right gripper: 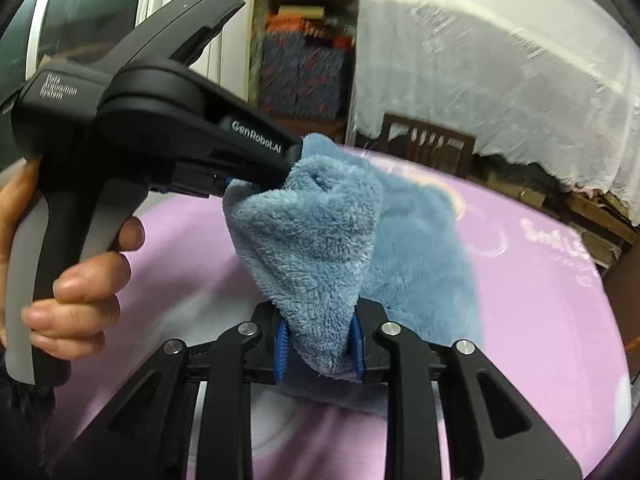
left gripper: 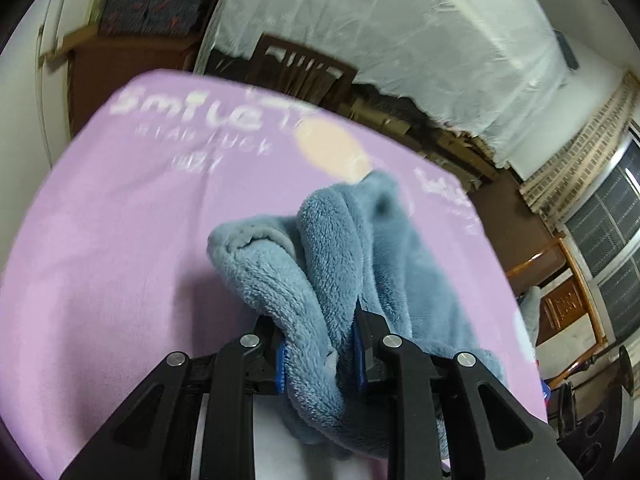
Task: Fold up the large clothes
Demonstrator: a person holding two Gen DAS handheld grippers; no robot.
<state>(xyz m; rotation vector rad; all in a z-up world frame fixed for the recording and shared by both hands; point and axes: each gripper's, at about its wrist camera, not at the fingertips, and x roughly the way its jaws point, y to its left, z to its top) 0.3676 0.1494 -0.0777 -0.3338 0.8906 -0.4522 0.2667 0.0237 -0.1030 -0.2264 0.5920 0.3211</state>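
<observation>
Both grippers clamp the blue fleece garment [right gripper: 320, 248] — the right gripper [right gripper: 320, 344] on a bunched fold, the left gripper [left gripper: 320, 344] beside it — above the pink sheet [left gripper: 120, 220].

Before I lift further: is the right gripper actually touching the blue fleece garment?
Touching. The right wrist view shows the right gripper with its blue pads pressed on a fold of the blue fleece garment.

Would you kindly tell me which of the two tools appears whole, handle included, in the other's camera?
The left tool: the right wrist view shows its handle in a hand, tip clamped on blue fleece.
</observation>
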